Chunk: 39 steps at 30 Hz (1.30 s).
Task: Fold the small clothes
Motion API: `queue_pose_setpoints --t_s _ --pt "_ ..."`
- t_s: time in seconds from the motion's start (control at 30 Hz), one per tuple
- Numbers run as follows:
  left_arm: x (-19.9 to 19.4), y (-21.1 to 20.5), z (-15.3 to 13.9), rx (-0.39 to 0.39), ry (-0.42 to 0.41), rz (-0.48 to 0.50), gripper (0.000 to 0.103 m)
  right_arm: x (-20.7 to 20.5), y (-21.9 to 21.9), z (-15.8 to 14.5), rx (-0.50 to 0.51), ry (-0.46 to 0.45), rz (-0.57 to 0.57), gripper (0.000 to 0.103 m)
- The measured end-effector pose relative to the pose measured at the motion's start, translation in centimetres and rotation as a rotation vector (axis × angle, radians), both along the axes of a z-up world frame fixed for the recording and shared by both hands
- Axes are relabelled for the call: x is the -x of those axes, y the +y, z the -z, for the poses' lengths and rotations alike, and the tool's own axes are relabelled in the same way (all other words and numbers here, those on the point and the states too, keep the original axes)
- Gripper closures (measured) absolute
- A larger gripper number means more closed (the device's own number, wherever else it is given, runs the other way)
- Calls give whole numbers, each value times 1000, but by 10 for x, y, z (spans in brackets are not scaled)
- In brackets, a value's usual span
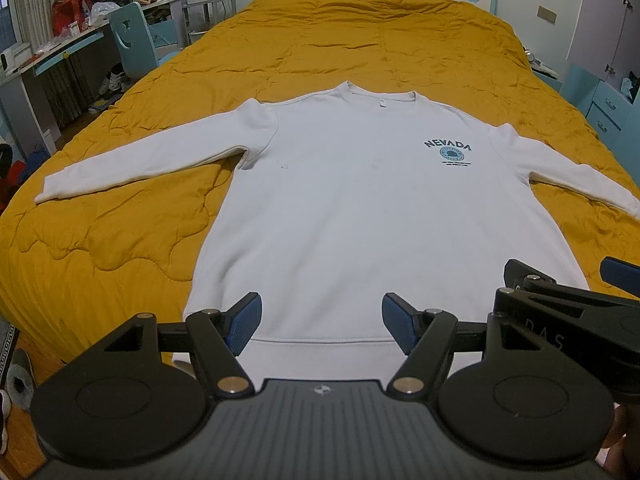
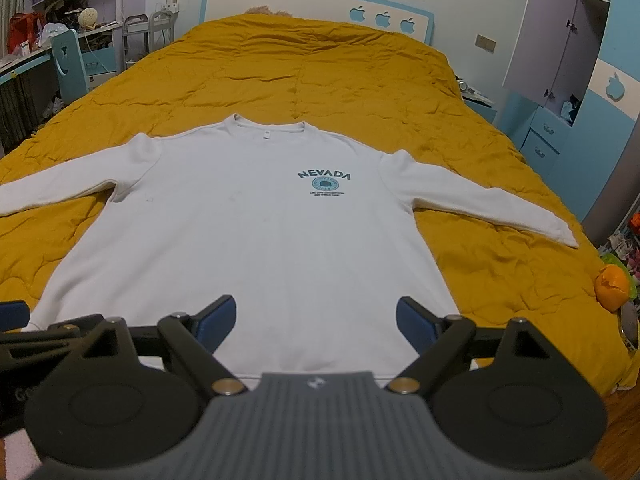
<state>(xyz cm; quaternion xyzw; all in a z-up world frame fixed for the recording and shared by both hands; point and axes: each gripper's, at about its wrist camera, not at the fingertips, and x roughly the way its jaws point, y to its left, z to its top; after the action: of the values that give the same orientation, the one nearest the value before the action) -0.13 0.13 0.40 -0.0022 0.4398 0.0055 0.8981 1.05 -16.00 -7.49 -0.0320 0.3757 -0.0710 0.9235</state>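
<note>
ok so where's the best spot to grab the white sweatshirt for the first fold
Probably a sleeve cuff: the sweatshirt lies flat, front up, sleeves spread on the yellow quilt. Come from the outer side with the open right gripper and pinch the cuff's loose edge.

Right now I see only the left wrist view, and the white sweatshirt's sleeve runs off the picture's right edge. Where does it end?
Observer: In the right wrist view its cuff lies flat on the yellow quilt, short of the bed's edge.
Operator: Anything else there?
Observer: An orange object sits by the quilt's right-hand edge.
Operator: The other hand-held gripper?
Observer: The right hand-held gripper is open above the sweatshirt, holding nothing.
</note>
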Motion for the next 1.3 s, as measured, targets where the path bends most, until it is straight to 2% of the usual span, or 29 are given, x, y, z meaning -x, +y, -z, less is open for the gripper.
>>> queue_pose_setpoints --t_s 1.3 --pt "0 0 8 4 14 4 22 0 -2 6 4 13 9 20"
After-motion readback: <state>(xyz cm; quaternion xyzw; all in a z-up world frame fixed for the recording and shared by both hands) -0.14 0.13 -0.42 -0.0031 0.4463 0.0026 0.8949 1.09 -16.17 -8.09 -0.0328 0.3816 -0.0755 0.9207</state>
